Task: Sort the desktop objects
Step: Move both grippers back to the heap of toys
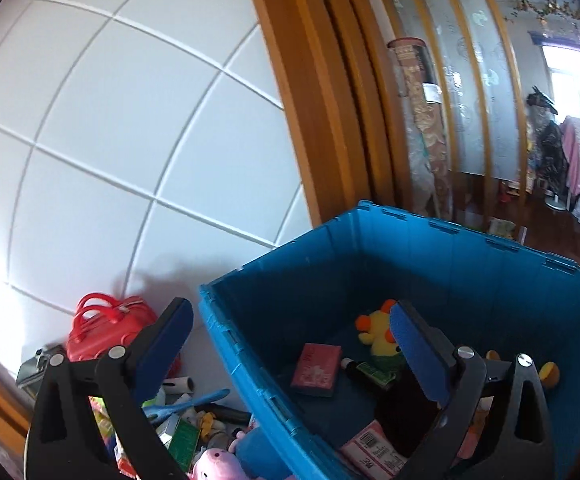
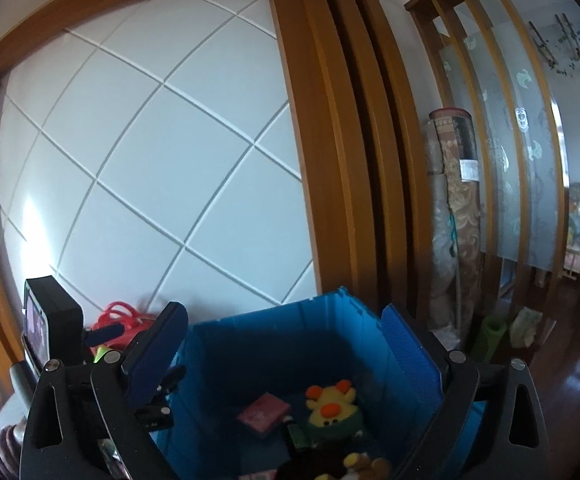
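A blue plastic crate (image 1: 489,280) stands by a white tiled wall and holds a yellow plush duck (image 1: 377,332), a pink box (image 1: 315,368) and other small items. My left gripper (image 1: 290,352) is open and empty, its jaws straddling the crate's left wall. Loose objects lie left of the crate: a red toy case (image 1: 106,328), a blue brush (image 1: 186,406), a pink plush (image 1: 218,464). My right gripper (image 2: 286,352) is open and empty above the crate (image 2: 290,332), over the duck (image 2: 329,404) and pink box (image 2: 264,414).
A wooden door frame (image 1: 309,100) and slatted glass partition (image 1: 469,80) stand behind the crate. A rolled carpet (image 2: 457,208) leans there. The left gripper's camera body (image 2: 50,324) shows at the left of the right wrist view. Dark wood floor (image 2: 569,360) lies to the right.
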A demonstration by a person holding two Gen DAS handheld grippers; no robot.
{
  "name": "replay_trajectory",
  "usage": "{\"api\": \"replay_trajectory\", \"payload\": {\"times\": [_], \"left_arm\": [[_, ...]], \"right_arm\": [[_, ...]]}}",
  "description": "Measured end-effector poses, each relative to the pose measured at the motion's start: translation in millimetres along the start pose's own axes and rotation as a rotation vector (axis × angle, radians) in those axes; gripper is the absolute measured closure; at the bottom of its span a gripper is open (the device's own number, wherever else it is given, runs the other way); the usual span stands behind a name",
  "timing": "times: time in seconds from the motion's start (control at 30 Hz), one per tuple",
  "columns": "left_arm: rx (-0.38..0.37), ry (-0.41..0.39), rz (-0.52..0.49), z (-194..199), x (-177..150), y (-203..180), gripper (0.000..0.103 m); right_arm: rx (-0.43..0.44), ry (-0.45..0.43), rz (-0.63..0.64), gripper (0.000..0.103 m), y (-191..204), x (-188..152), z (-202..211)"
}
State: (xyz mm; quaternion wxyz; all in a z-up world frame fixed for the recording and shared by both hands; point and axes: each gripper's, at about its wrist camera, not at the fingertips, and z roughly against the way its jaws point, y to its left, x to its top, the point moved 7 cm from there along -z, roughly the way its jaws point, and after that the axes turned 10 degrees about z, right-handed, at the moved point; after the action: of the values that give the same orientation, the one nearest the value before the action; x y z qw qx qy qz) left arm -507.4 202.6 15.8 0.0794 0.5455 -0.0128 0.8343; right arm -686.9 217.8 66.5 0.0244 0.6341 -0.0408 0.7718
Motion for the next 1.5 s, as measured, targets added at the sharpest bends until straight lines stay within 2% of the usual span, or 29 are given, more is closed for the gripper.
{"api": "replay_trajectory", "payload": {"times": [0.33,0.63,1.17,1.33,1.5], "left_arm": [[0.125,-0.035,0.058,35,-32,62,0.003],[0.204,-0.047,0.084,75,-57,146,0.003],[0.289,0.006,0.125,133,-128,294,0.003],[0.321,0.037,0.118,134,-154,323,0.003],[0.36,0.071,0.139,131,-184,355,0.003]], "right_arm": [[0.107,0.03,0.018,0.001,60,-35,18],[0.147,0.037,0.019,0.001,131,-40,25],[0.178,0.146,0.007,0.001,281,-83,38],[0.195,0.209,0.014,0.0,311,-106,33],[0.22,0.251,0.074,0.001,334,-122,23]]}}
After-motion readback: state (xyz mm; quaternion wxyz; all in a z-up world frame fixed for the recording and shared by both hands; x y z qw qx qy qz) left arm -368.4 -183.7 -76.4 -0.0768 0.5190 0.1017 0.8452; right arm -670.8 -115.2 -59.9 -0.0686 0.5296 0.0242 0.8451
